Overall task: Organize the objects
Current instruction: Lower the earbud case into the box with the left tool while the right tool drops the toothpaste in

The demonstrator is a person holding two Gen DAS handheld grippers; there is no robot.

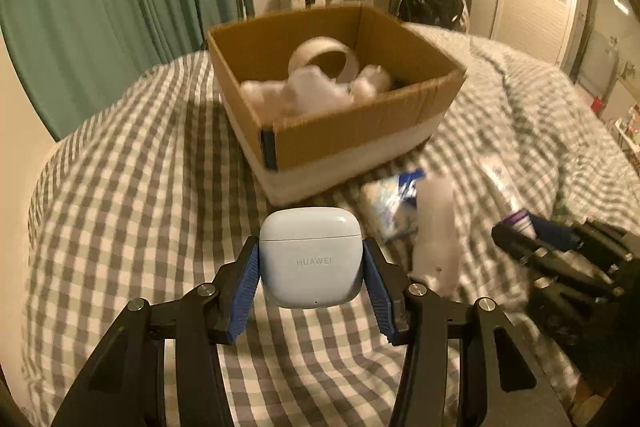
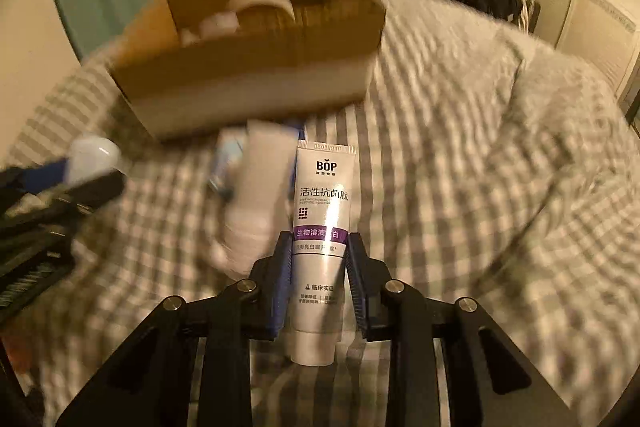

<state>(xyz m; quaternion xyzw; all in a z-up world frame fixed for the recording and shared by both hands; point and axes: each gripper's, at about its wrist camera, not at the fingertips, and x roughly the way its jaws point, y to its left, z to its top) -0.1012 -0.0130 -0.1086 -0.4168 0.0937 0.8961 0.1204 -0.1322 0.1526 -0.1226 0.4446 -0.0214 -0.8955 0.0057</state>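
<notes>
Earbud case (image 1: 311, 255) sits clamped between left hand-held gripper (image 1: 311, 287) pads.

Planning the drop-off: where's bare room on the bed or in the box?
Bare checked bedspread left of the cardboard box; more to its right. Crowded: the box's near half holds white fluff and a tape roll; packets lie before it.

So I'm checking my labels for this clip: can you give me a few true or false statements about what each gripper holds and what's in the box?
1. The left gripper grips a pale blue Huawei earbud case. True.
2. The right gripper is open. False: it is shut on a white BOP toothpaste tube.
3. The open cardboard box holds a tape roll. True.
4. The box sits on a bare wooden floor. False: it sits on a checked bedspread.
</notes>
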